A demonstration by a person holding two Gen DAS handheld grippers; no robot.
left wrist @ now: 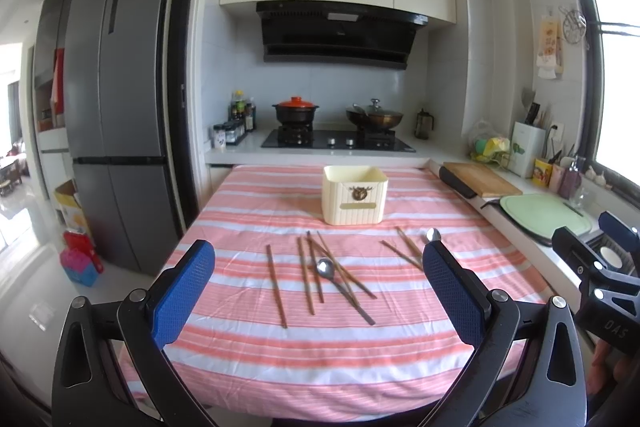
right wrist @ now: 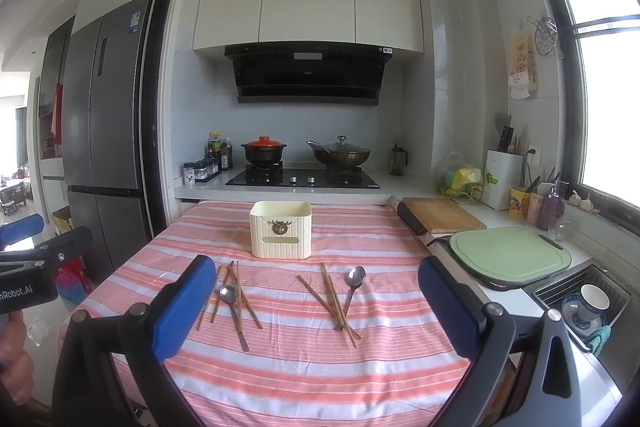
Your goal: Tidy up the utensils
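Two bowls [right wrist: 588, 307] in right view only

The left gripper [left wrist: 319, 291] hovers with its blue-padded fingers [left wrist: 182, 287] spread wide apart, nothing between them. The right gripper [right wrist: 318, 307] hovers likewise, its fingers [right wrist: 448, 307] wide apart and holding nothing. Each gripper's black body shows at the edge of the other's view, the two side by side.
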